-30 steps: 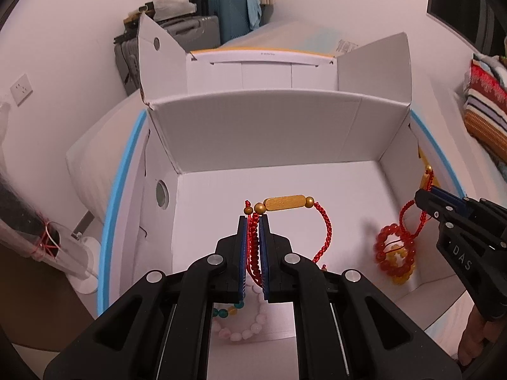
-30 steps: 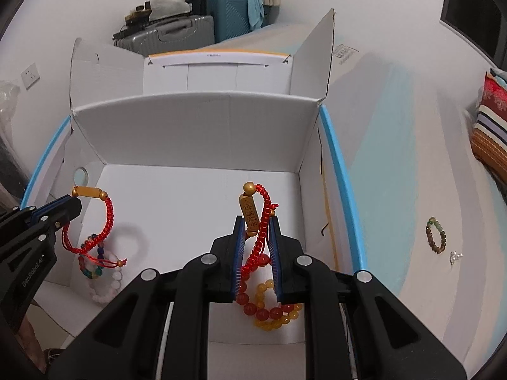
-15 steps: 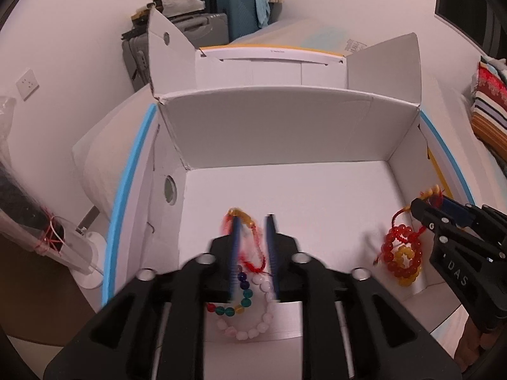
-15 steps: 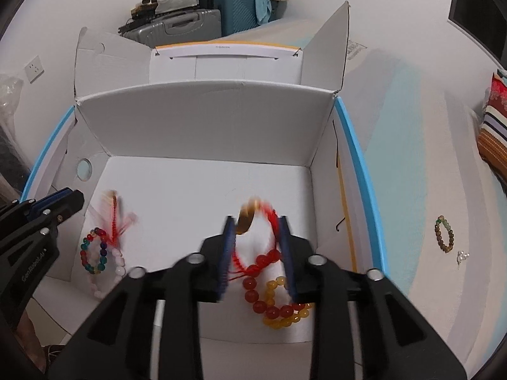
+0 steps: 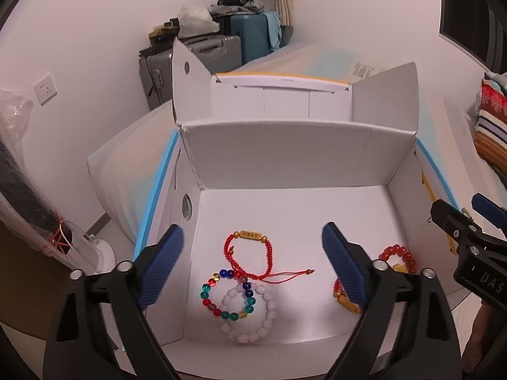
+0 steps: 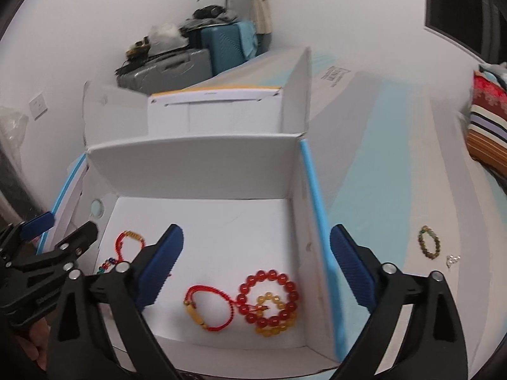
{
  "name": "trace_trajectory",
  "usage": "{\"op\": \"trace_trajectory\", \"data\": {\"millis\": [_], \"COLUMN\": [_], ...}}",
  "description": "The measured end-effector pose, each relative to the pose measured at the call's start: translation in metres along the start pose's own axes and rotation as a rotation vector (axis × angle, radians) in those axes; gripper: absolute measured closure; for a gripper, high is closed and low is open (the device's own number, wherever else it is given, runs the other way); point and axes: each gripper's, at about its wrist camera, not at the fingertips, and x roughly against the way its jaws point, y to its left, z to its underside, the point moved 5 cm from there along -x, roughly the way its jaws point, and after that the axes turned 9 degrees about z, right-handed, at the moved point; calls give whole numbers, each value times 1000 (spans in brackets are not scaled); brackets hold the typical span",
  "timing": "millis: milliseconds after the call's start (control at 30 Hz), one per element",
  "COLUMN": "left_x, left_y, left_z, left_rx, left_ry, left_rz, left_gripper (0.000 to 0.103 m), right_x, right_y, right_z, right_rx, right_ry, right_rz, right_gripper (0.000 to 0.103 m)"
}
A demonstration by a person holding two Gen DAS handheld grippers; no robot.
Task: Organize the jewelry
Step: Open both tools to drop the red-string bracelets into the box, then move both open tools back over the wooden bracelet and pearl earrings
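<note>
A white cardboard box (image 5: 285, 158) lies open with bracelets on its floor. In the left wrist view a red cord bracelet with a gold bar (image 5: 250, 255), a multicoloured bead bracelet (image 5: 228, 296) and a pale pink bead bracelet (image 5: 253, 313) lie at the left. My left gripper (image 5: 253, 266) hangs open and empty above them. In the right wrist view a second red cord bracelet (image 6: 210, 307), a red bead bracelet (image 6: 269, 296) and an amber bead bracelet (image 6: 274, 316) lie at the right. My right gripper (image 6: 256, 269) is open and empty above them.
A brown-green bead bracelet (image 6: 429, 242) and a small pearl piece (image 6: 452, 259) lie on the bed surface right of the box. Suitcases (image 5: 221, 50) stand at the back wall. A striped cushion (image 6: 488, 133) is at far right.
Both grippers opened and dropped their red cord bracelets onto the box floor, then drew back and up.
</note>
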Motion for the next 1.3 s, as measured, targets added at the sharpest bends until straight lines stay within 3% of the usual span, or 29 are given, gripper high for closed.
{"op": "trace_trajectory", "data": {"millis": [67,433,733,1300], "left_x": [5,13,19,12], "left_y": [-5,-52,-105,-225], "left_z": [-1,-7,-13,-9], "left_rx": [-3,-56,-101,-227], "left_ry": [-19,-43,-59,-49], "left_rz": [3,42,120,240], "left_gripper": [6,6,6,6], "right_x": [3,24,37,38], "right_y": [-9,-60,-117,-245], "right_z": [-1,-2,5,41], "right_rx": [-10,-62,-125,-269], "right_ry": [-11,-54,-71,-19], "right_rz": [10,73,143,271], "right_gripper": [9,8,8,8]}}
